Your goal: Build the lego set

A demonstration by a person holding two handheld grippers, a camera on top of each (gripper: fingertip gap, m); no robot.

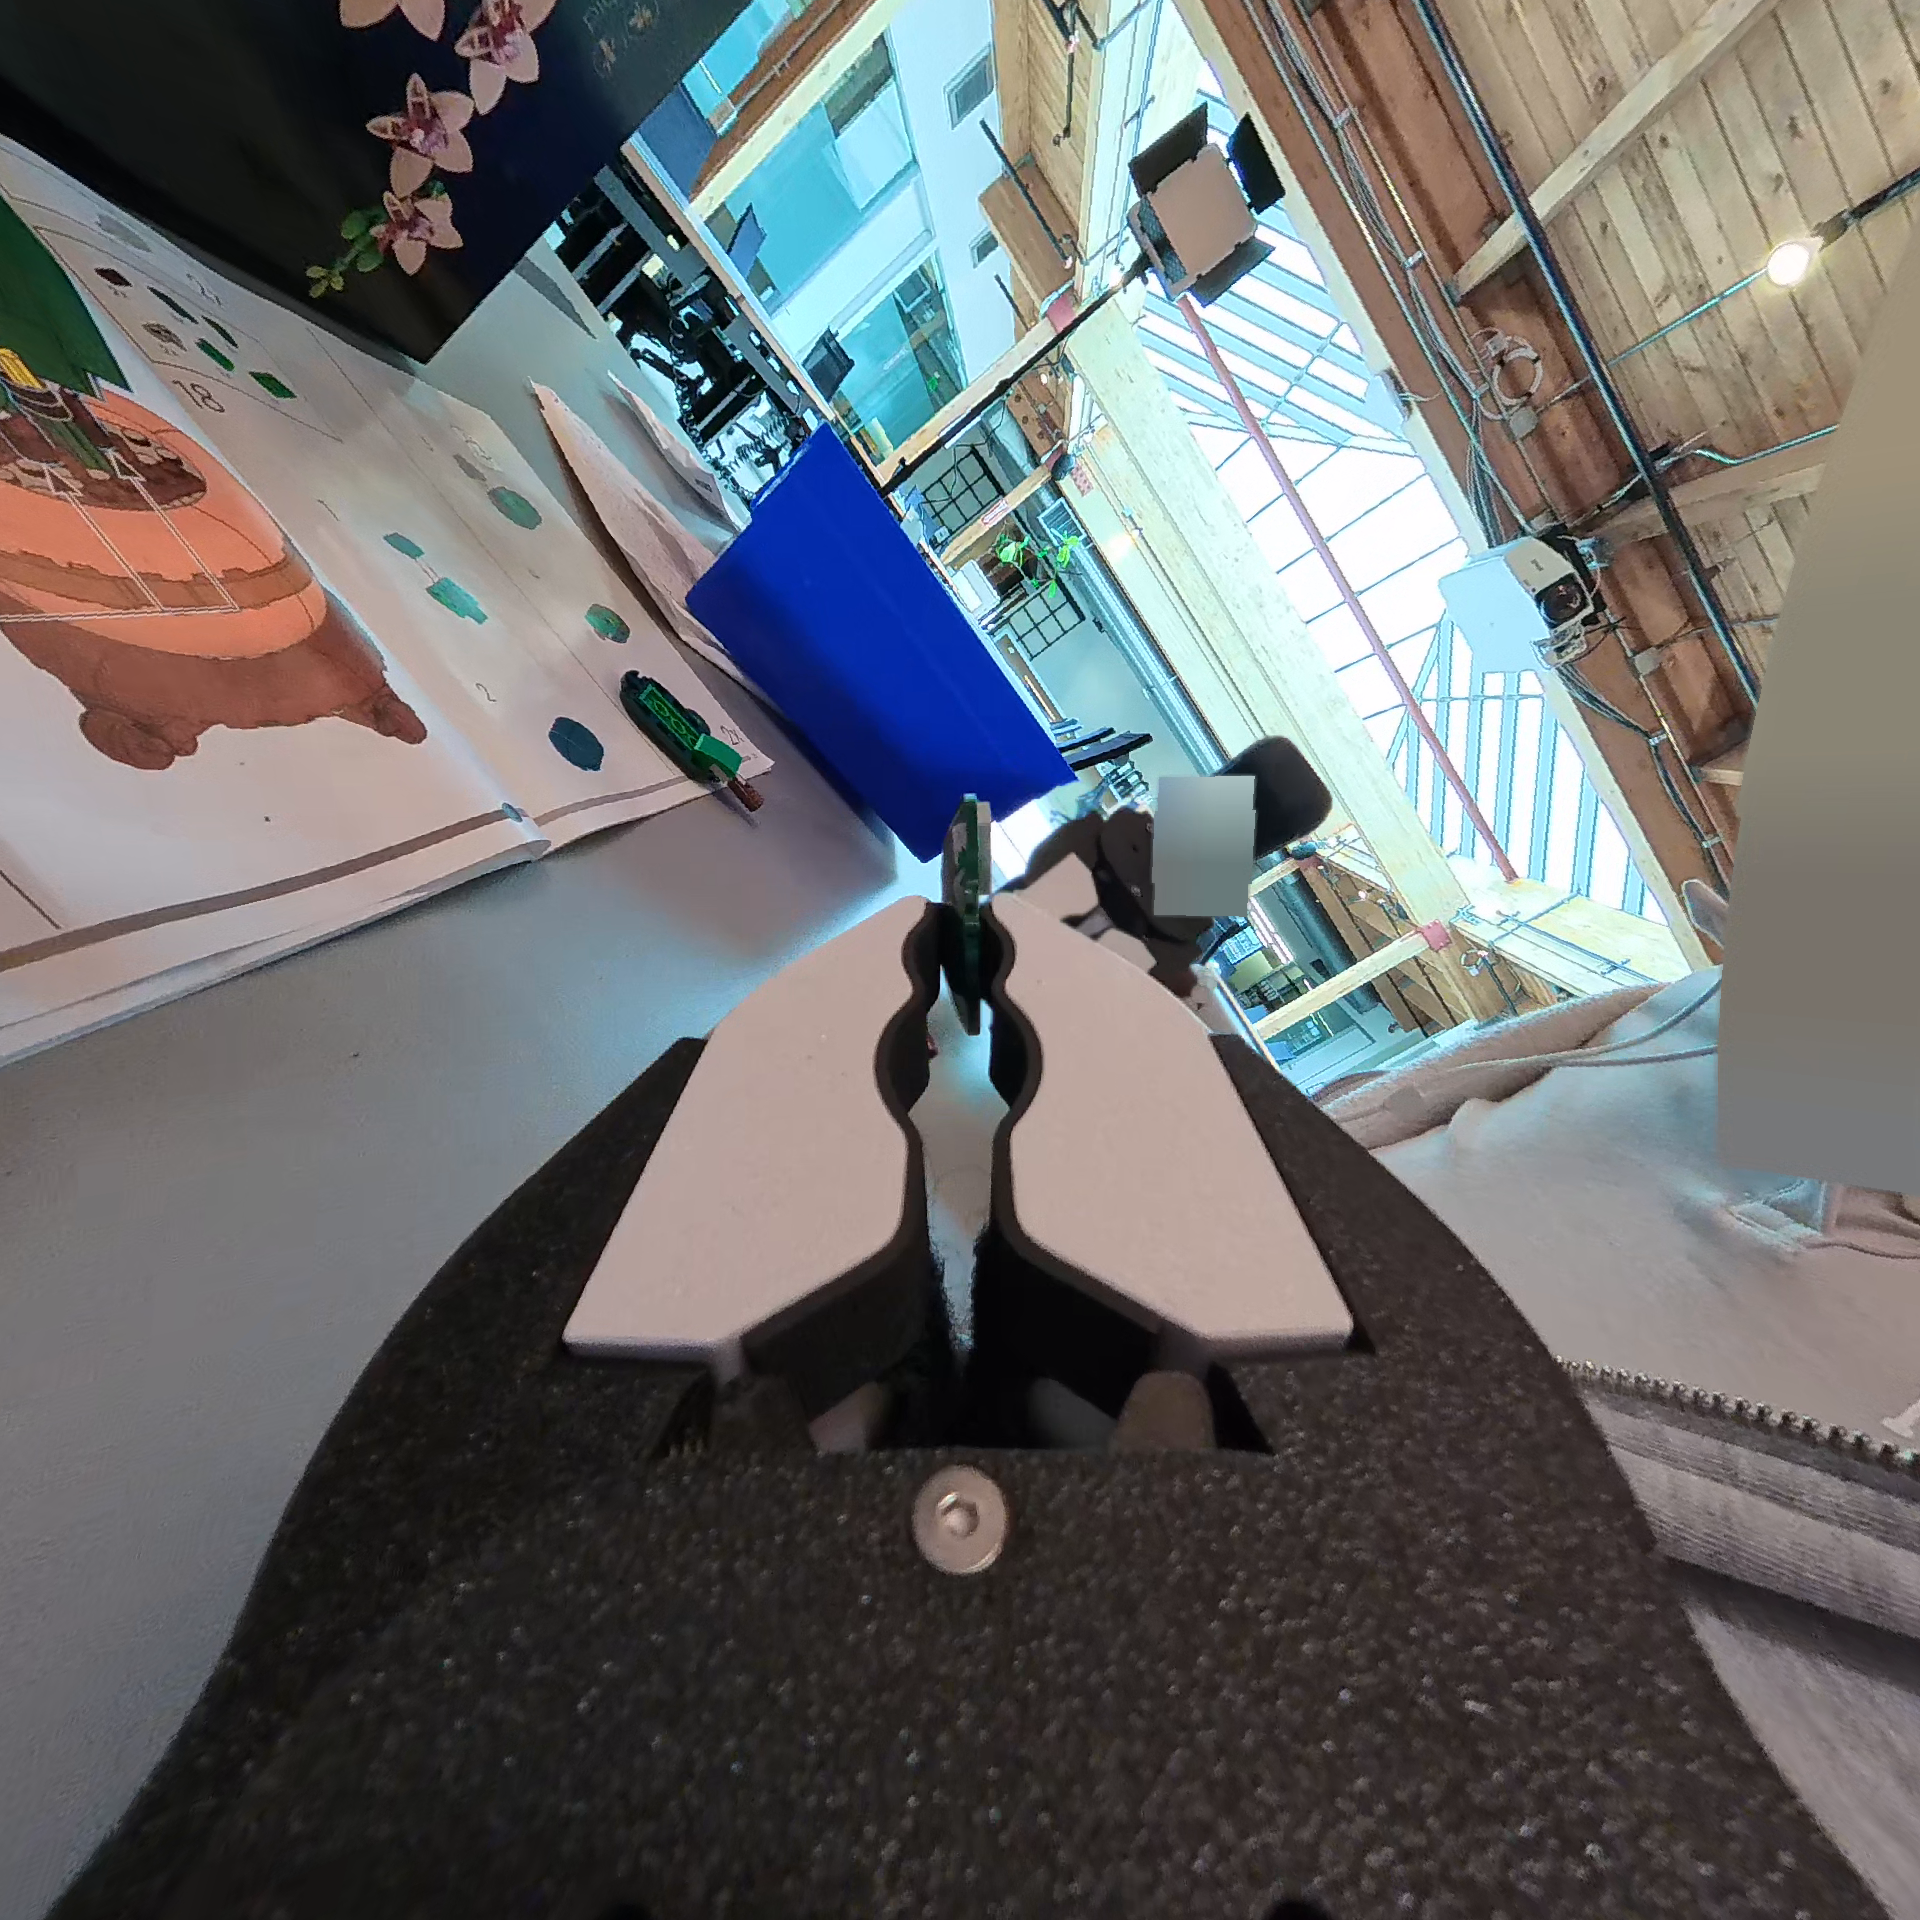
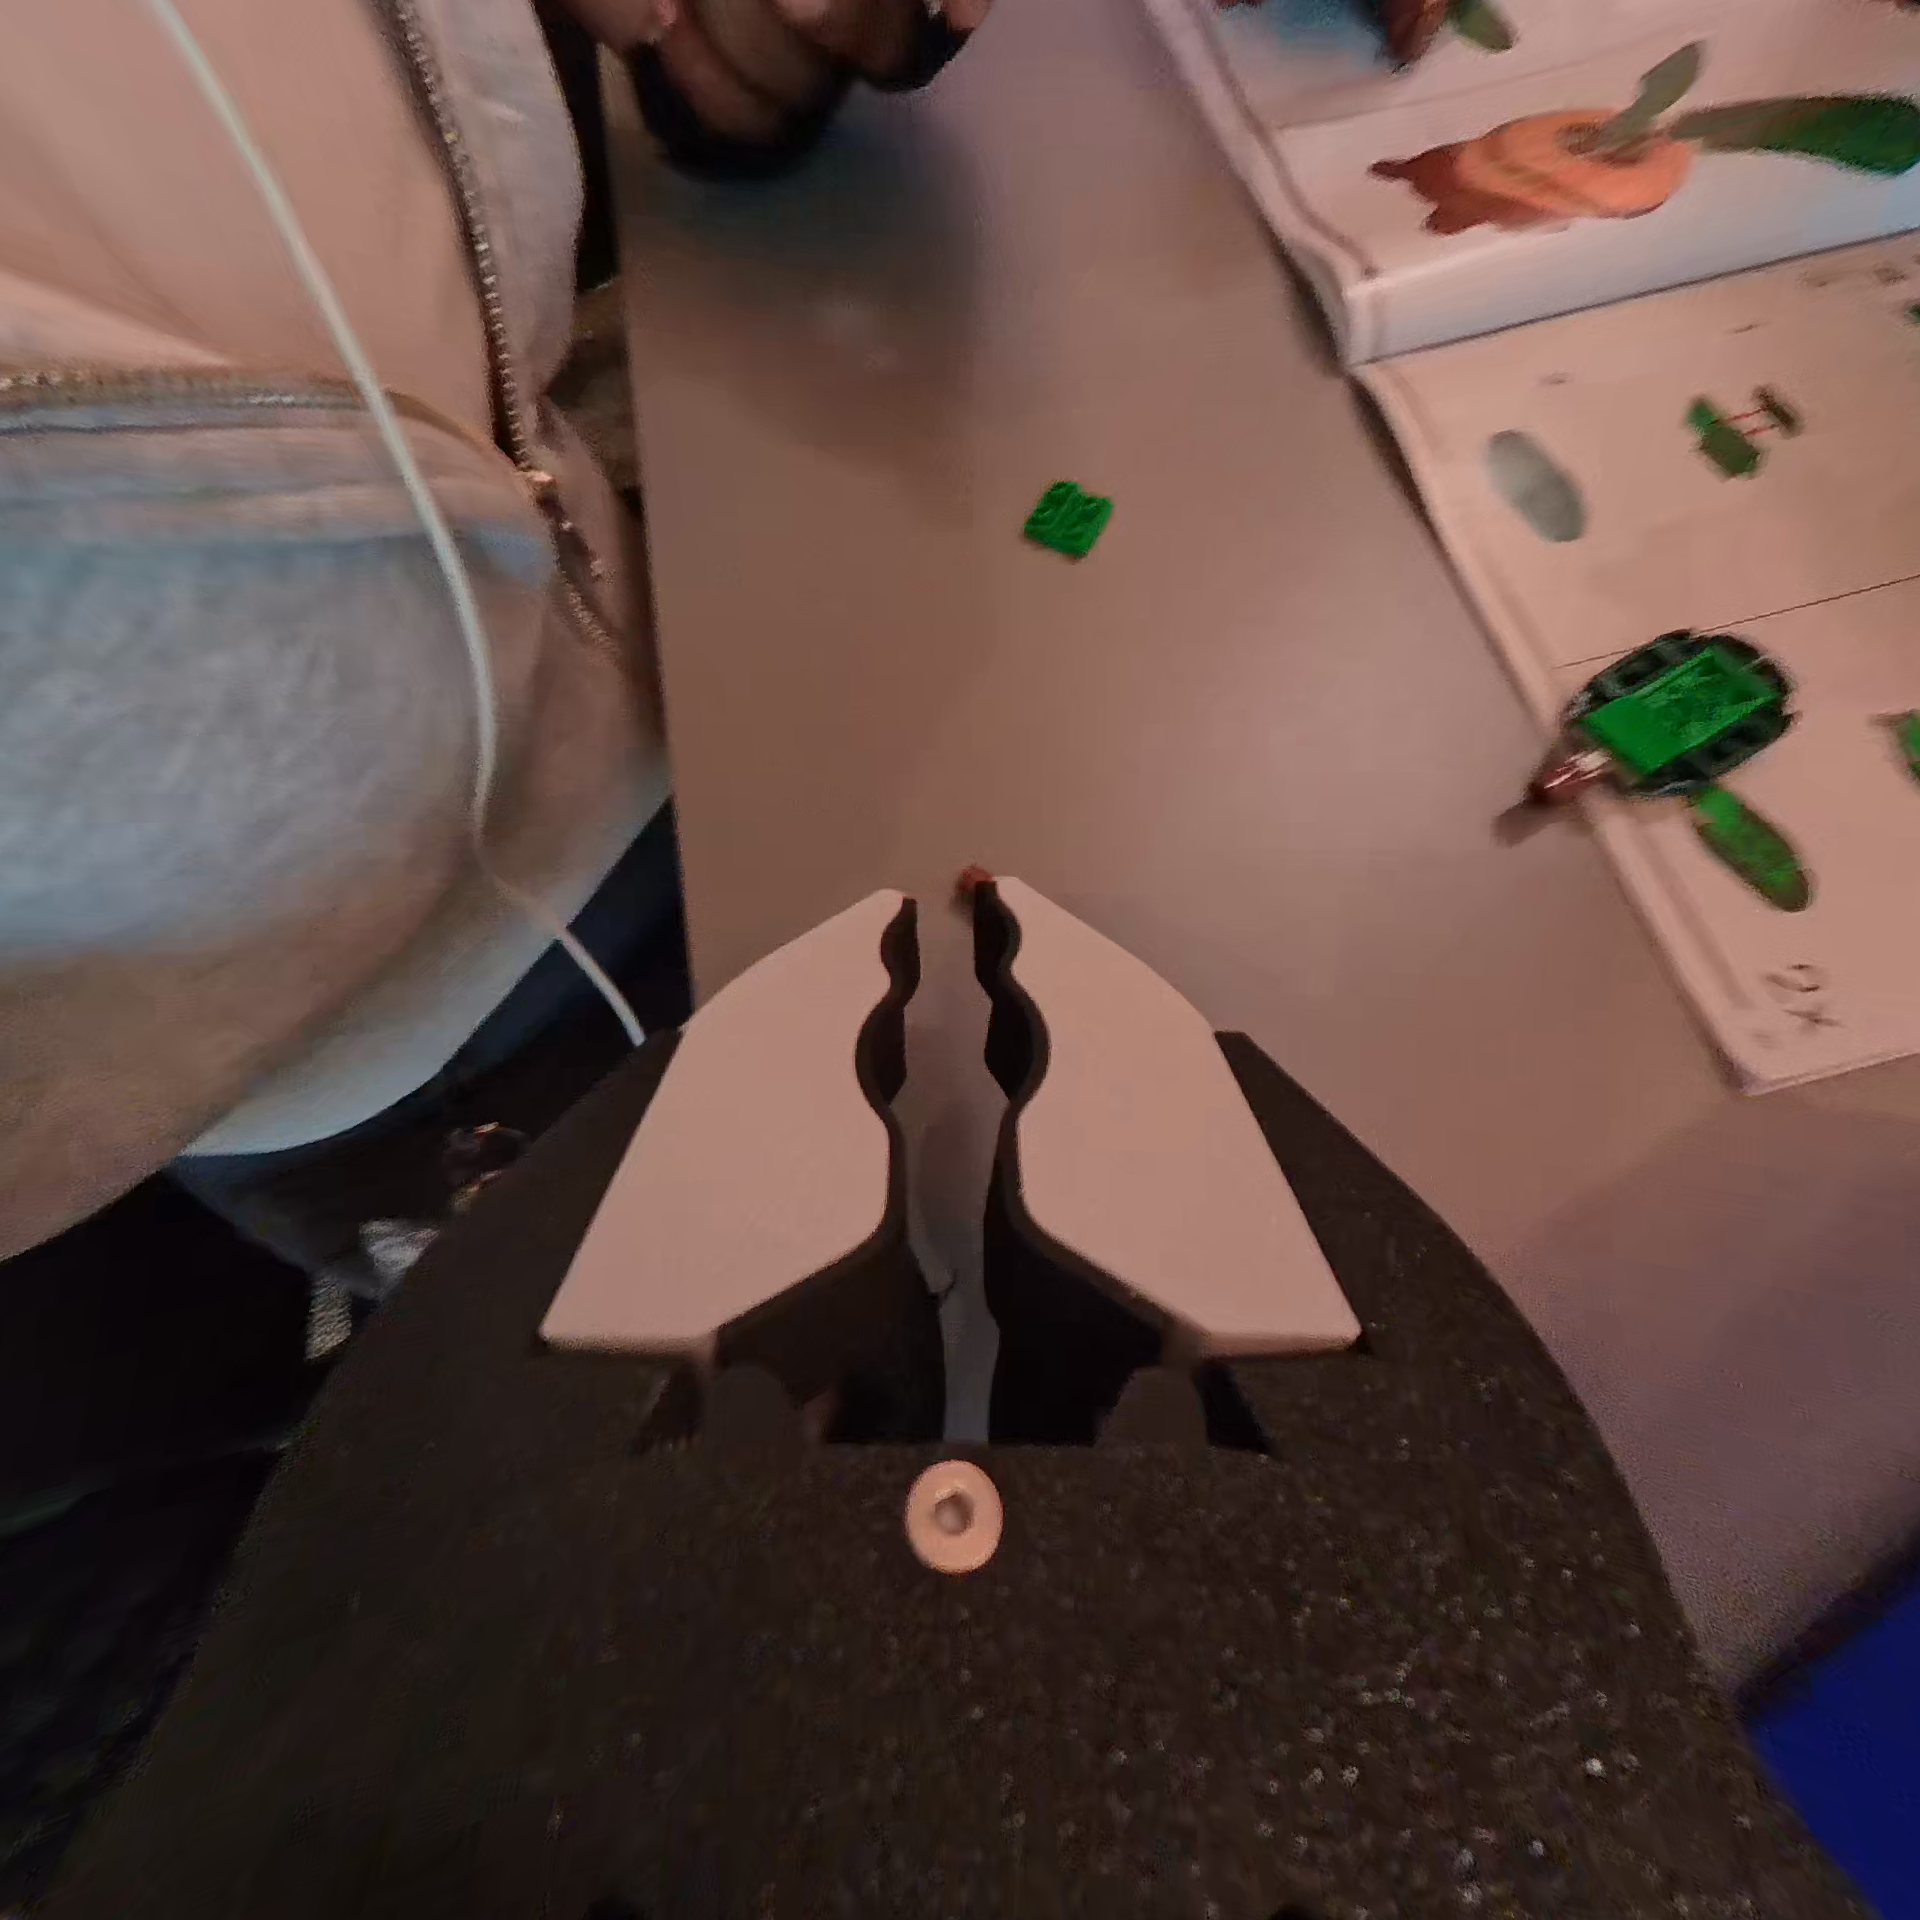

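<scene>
My left gripper (image 1: 966, 920) is shut on a thin dark-green lego plate (image 1: 966, 883), held edge-on and sticking up past the fingertips, above the grey table (image 1: 312, 1195). My right gripper (image 2: 948, 899) hovers over the table with its jaws a narrow gap apart and a tiny reddish-brown piece (image 2: 971, 880) pinched at the tips. A small bright-green square plate (image 2: 1068, 517) lies on the table ahead of it. A green leaf assembly (image 2: 1683, 717) with a brown stalk rests on the open instruction booklet (image 2: 1662, 499). The assembly also shows in the left wrist view (image 1: 681, 722).
A blue bin (image 1: 873, 644) stands behind the booklet (image 1: 260, 727), and its corner shows in the right wrist view (image 2: 1849, 1704). A person's light zipped jacket (image 2: 260, 520) fills the left side beside the table edge. A dark box with flowers pictured on it (image 1: 312, 125) stands at the back. The tips of one gripper are about 20 centimeters away from the tips of the other.
</scene>
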